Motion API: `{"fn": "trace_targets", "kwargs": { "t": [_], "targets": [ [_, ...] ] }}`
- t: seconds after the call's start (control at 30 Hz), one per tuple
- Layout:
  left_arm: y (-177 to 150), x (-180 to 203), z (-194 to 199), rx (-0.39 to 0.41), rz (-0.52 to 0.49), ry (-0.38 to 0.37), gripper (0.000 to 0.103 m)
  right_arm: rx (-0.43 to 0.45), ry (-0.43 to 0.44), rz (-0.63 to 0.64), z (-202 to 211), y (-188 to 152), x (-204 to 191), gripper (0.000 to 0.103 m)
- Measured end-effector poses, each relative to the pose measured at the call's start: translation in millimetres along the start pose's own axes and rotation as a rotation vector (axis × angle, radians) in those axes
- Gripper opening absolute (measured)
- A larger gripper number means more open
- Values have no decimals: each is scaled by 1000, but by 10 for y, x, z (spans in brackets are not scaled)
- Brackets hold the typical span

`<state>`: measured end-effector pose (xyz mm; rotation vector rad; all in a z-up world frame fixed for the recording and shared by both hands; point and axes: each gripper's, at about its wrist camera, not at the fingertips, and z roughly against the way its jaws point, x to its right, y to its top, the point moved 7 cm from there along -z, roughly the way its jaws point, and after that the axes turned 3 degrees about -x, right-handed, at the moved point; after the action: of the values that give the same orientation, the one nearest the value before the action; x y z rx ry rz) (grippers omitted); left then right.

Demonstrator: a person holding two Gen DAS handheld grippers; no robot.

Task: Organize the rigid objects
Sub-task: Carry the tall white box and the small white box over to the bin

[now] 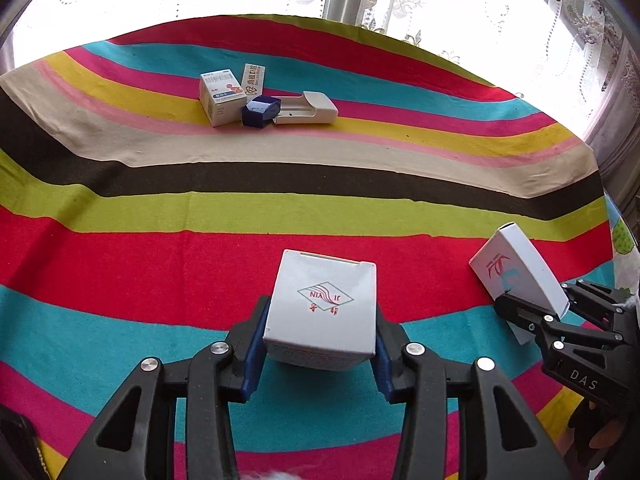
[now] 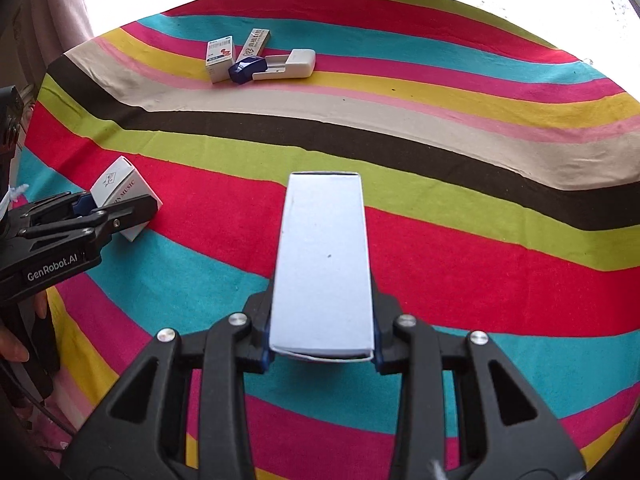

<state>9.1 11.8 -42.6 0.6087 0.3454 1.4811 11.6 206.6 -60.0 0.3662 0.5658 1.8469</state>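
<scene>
The striped cloth covers the whole tabletop and carries everything present. Toward its far edge, left of centre, four items sit bunched together: a cream tray-like case lying flat, a white medicine box upright at the left end, a slim white carton leaning behind, and a small dark blue box touching the case's near end. Judged from this grouping, the far cluster is the collection point, and both held boxes are probably bound for it.

The left gripper pinches a white box with a red logo by its side walls, clear of the cloth over the near edge. The right gripper is clamped on a tall white box, again across the narrow sides, which leaves the bottom face free for setting down.

The left wrist view shows the logo face of its own box and the printed face of the tall white box in the right gripper, tilted. The right wrist view shows only that box's blank panel, but reveals lettering on the side of the logo box in the left gripper, and a bare hand at the near left edge.
</scene>
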Motion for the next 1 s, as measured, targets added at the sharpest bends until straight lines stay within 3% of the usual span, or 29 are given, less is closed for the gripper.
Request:
{"fn": "trace_targets", "kwargs": {
  "t": [0.7,1.0],
  "targets": [
    [-473,696,414,-9,-174,-63,45,40,-55,-39,626,-414,46,39],
    [-701,1144,611,-1,-297,-97,45,50,-91,-40,959,-720,197,39]
  ]
}}
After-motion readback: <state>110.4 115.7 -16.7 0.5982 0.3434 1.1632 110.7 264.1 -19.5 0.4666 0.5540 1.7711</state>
